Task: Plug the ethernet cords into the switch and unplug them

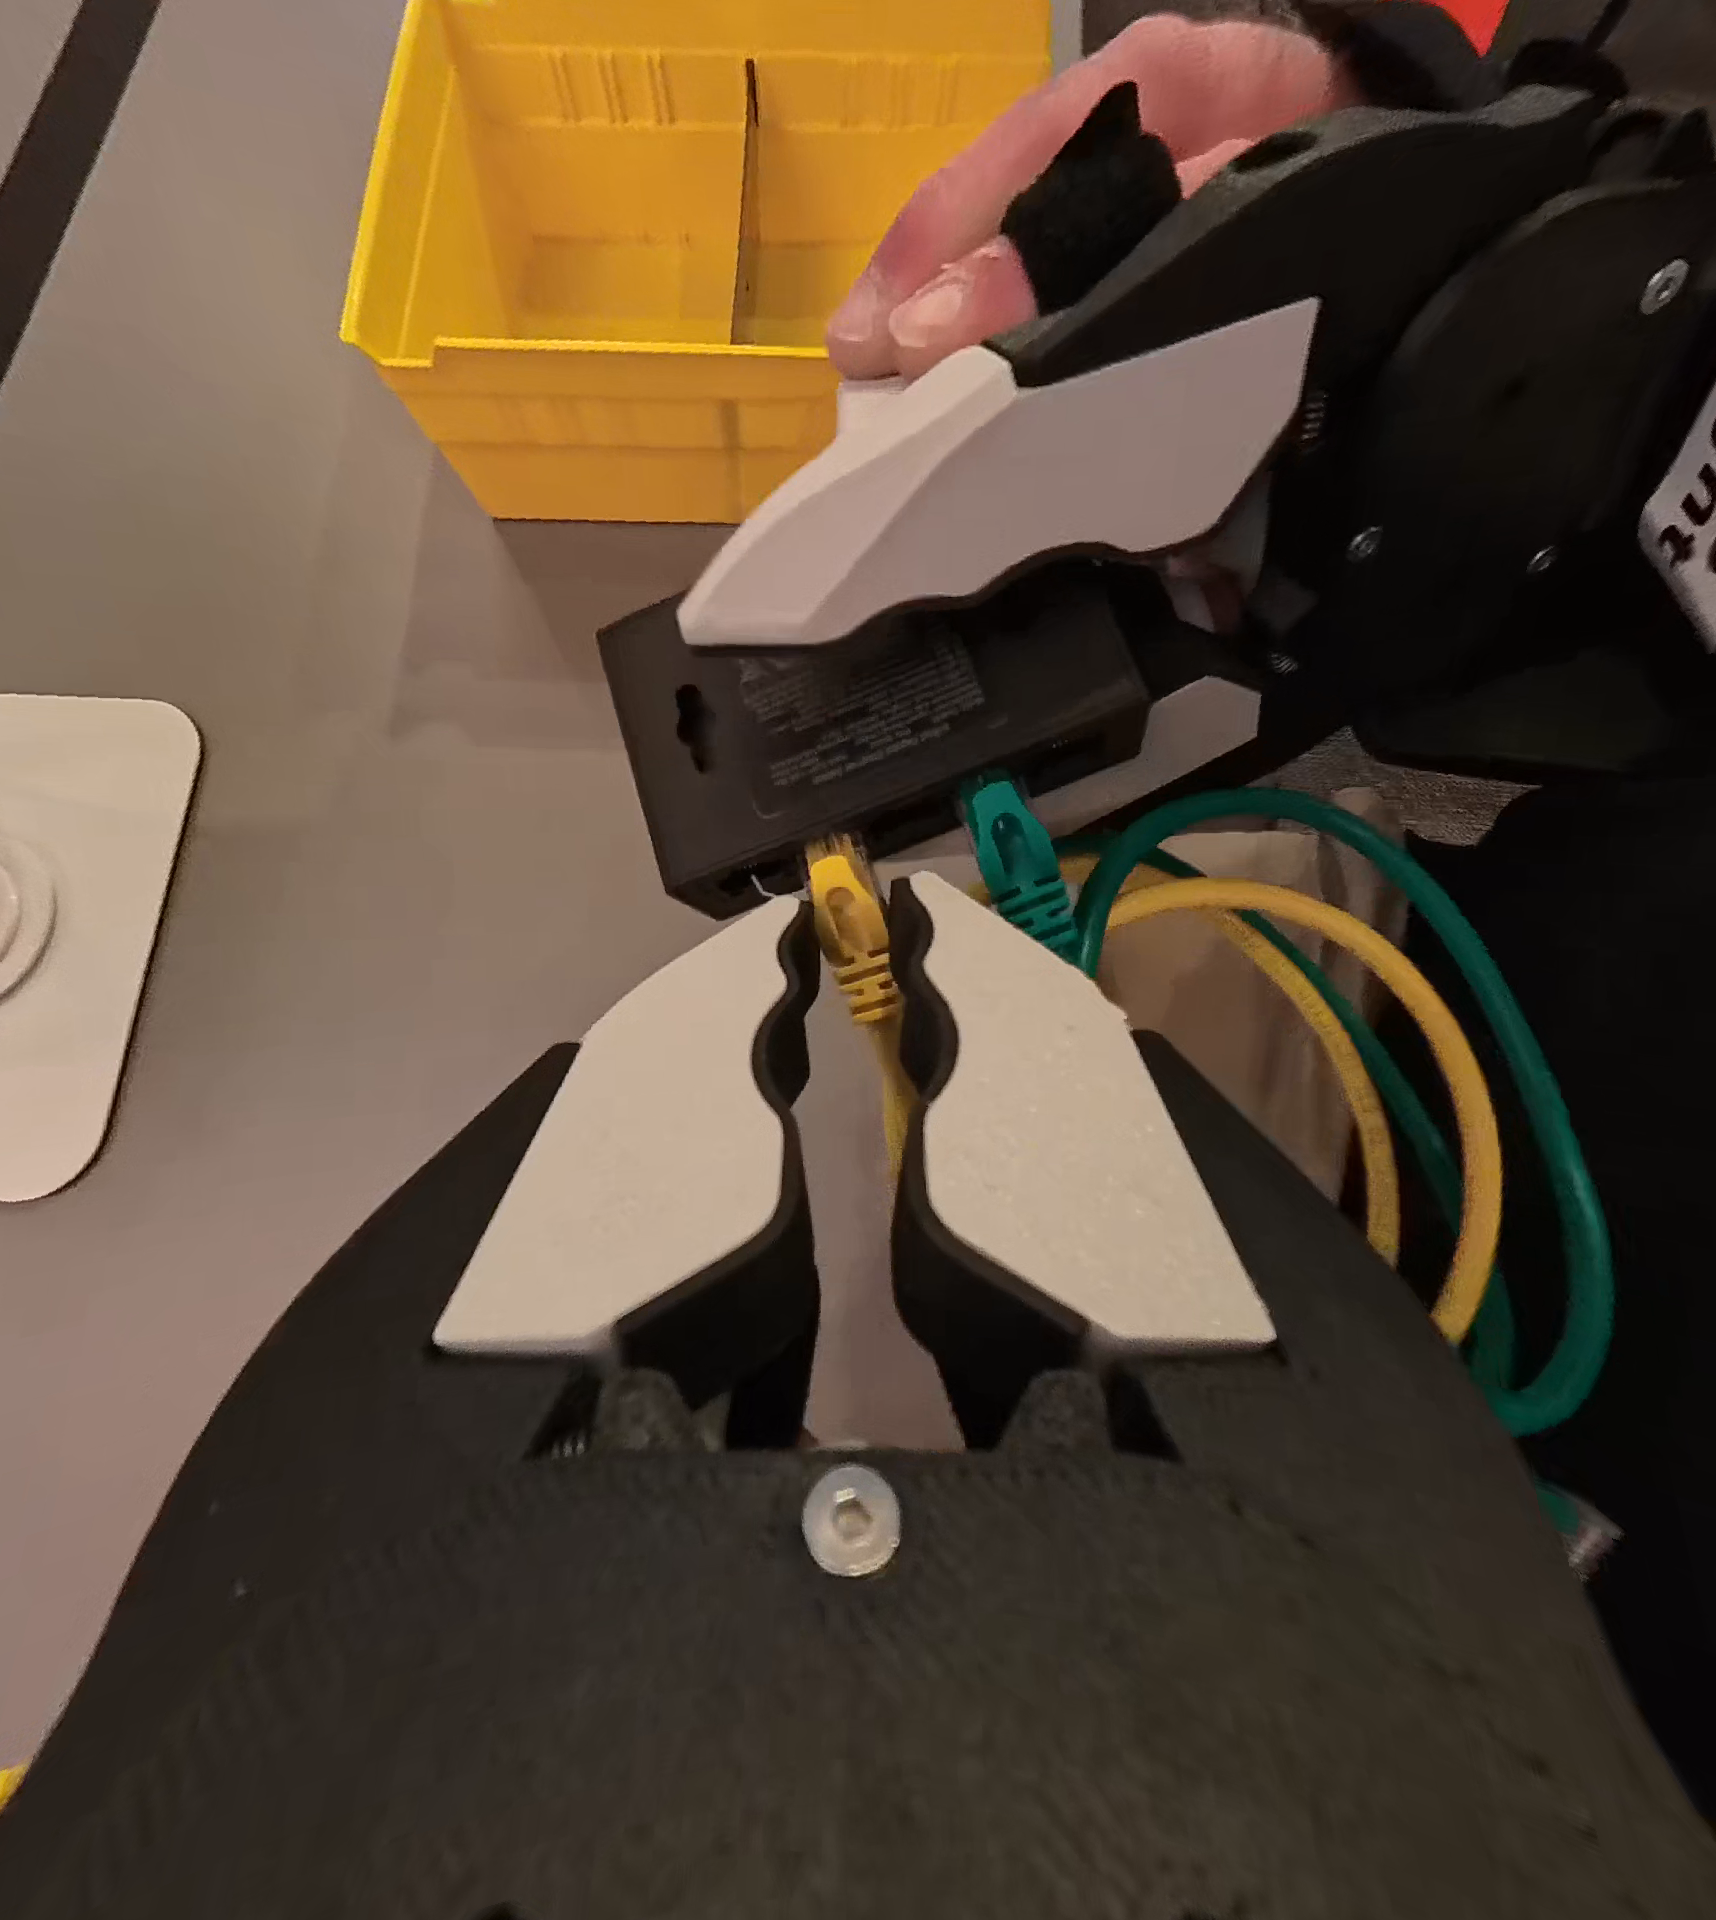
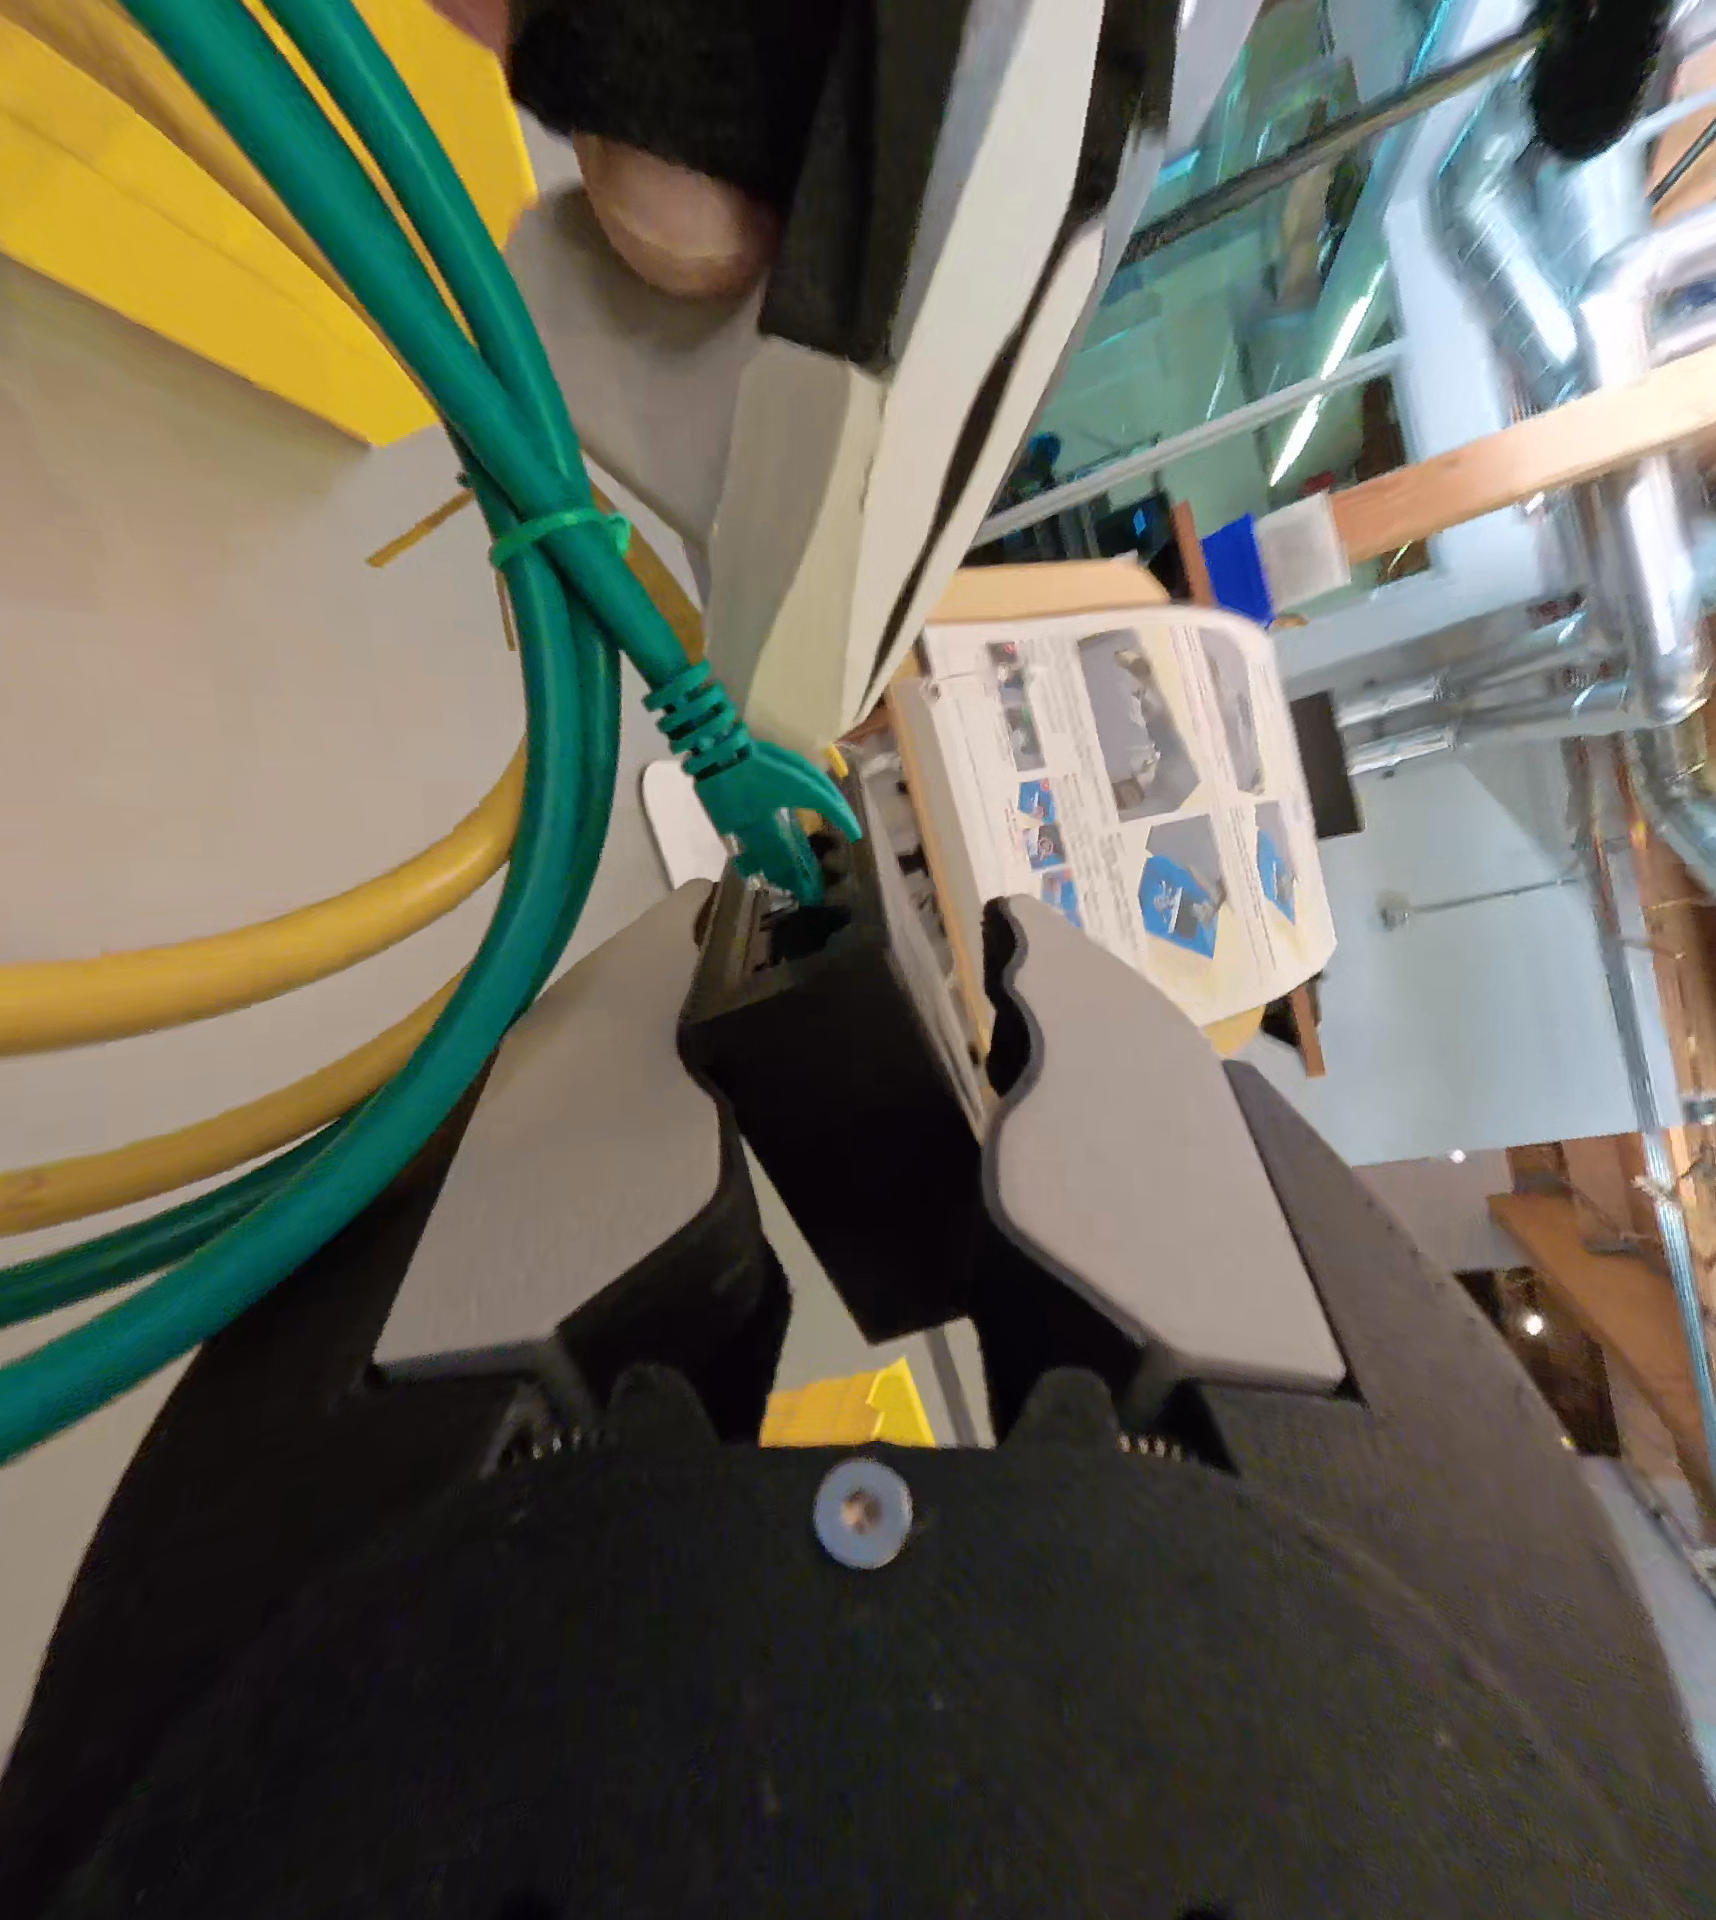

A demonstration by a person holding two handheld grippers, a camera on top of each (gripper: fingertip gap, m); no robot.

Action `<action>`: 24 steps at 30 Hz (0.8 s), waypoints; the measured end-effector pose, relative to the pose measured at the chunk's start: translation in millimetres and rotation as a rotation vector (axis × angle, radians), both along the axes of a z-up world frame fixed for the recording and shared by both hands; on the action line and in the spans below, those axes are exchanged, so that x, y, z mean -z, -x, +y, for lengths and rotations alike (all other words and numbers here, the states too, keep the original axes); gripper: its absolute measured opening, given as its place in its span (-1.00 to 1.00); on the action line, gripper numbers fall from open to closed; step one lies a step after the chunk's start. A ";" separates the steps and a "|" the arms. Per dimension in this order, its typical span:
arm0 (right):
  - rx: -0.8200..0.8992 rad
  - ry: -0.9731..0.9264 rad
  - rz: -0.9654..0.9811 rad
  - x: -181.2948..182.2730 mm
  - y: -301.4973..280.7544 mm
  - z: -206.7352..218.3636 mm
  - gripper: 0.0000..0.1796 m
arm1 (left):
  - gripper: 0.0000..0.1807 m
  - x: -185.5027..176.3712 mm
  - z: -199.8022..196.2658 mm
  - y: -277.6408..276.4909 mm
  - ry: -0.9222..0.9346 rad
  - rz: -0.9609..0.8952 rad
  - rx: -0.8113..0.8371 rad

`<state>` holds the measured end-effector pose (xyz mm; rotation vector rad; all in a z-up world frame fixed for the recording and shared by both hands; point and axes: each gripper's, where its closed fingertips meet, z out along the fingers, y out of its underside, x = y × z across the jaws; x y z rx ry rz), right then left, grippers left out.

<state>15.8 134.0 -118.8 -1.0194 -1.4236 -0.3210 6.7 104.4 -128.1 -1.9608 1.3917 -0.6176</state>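
Workshop or lab; exposed silver ducts (image 2: 1519, 260), timber beams (image 2: 1540, 447), yellow parts bin (image 1: 646, 260)

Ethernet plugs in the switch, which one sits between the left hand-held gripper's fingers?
The yellow plug, at the switch's end; the green plug sits farther right, outside the fingers.

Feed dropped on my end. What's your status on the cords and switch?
Right claw shut on switch, lifted off table. Left claw closed around yellow plug, seated in port. Green plug also in. Nothing blocking.
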 end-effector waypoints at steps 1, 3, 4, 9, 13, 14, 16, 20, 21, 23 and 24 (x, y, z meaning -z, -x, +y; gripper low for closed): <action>0.018 0.029 -0.014 3.0 -2.2 3.2 -0.49 | -0.86 0.5 0.5 0.4 -0.009 0.011 -0.004; 0.041 0.071 -0.024 6.2 -6.0 7.3 -0.50 | -0.86 -2.0 2.2 -0.6 -0.024 0.006 -0.015; 0.038 0.079 -0.033 7.7 -6.0 7.4 -0.53 | -0.86 -1.5 2.2 -0.3 -0.020 0.015 -0.014; -0.055 0.043 -0.050 13.2 -4.7 0.4 -0.60 | -0.86 4.2 0.3 -5.9 0.015 0.001 -0.001; -0.114 0.068 -0.005 10.9 -2.5 -5.6 -0.67 | -0.87 2.2 2.3 -10.0 0.050 -0.025 0.027; -0.122 0.087 0.003 11.4 -2.8 -5.3 -0.67 | -0.87 3.2 3.3 -11.1 0.061 -0.023 0.030; -0.125 0.100 -0.008 12.5 -3.2 -4.9 -0.68 | -0.87 5.0 5.8 -12.9 0.079 -0.039 0.044; -0.181 0.138 -0.007 14.1 1.0 -15.2 -0.68 | -0.88 8.6 2.5 -16.6 0.120 -0.088 0.105; -0.183 0.142 -0.005 13.3 1.1 -15.7 -0.68 | -0.88 7.6 3.7 -17.3 0.126 -0.116 0.102; -0.184 0.153 -0.008 13.8 1.8 -14.7 -0.68 | -0.88 8.6 5.6 -17.7 0.138 -0.142 0.094; -0.190 0.152 -0.013 14.8 2.4 -15.1 -0.68 | -0.87 10.3 4.9 -16.0 0.123 -0.128 0.101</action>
